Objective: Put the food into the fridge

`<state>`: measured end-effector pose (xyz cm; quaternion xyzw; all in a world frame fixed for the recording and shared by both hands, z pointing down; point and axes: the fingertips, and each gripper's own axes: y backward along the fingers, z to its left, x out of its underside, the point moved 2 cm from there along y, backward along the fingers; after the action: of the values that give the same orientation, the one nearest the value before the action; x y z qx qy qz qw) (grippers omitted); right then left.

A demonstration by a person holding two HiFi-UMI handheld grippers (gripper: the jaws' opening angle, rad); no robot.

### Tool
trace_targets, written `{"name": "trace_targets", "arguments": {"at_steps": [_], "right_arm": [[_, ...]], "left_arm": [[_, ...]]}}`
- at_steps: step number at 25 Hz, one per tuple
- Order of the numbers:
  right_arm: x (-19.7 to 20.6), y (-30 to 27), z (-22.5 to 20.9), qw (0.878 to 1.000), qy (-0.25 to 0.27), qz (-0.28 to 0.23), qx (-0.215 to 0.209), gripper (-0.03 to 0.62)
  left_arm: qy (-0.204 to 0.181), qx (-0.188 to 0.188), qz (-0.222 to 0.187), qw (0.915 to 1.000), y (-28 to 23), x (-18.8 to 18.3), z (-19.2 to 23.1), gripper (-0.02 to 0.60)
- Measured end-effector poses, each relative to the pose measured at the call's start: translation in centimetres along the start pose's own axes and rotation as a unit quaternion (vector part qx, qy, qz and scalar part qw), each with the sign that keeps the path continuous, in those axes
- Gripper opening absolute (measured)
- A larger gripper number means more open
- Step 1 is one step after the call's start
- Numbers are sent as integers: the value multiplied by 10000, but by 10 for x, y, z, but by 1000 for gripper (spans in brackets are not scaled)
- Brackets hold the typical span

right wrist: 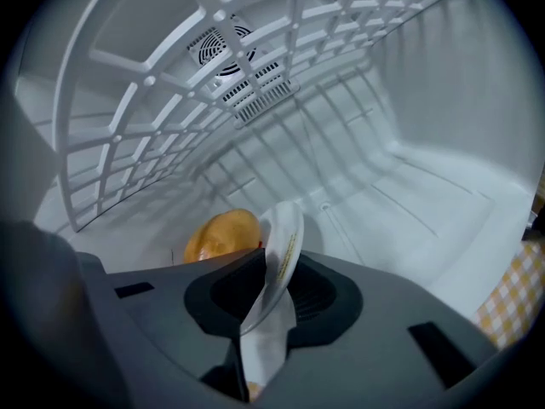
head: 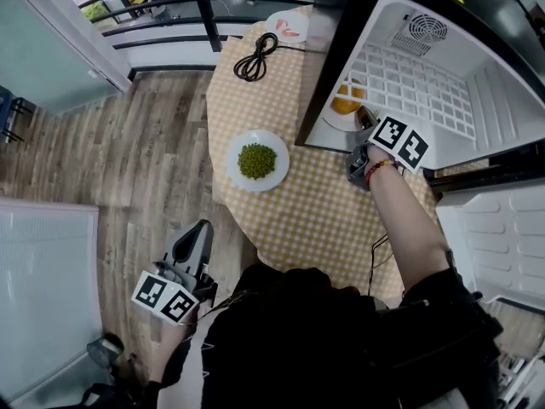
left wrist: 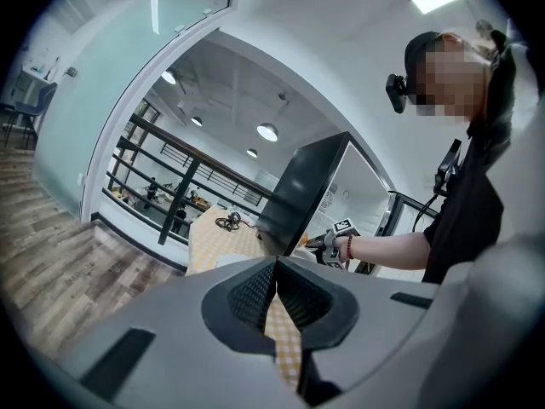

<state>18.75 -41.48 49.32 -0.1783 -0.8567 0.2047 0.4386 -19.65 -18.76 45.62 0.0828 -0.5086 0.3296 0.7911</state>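
Grey left gripper, shut tight and empty, hangs low. Green peas sit on the table. The right gripper is loose around the white plate of orange food, just inside the fridge. Pulling back crooked could drag the plate out.

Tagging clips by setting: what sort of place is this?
Likely a mock kitchen corner in an office-like hall: an open fridge beside a checked-cloth table, a plate of peas, and a black railing beyond.
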Motion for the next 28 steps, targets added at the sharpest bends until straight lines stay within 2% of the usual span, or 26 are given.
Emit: {"name": "trace_targets", "arguments": {"at_steps": [17, 28], "right_arm": [[-1, 3, 7, 9948, 956, -270, 209, 98], [1, 4, 5, 9942, 971, -276, 375, 107]], "left_arm": [[65, 9, 21, 10000, 5, 6, -1, 12], [64, -71, 1, 10000, 12, 6, 1, 12]]}}
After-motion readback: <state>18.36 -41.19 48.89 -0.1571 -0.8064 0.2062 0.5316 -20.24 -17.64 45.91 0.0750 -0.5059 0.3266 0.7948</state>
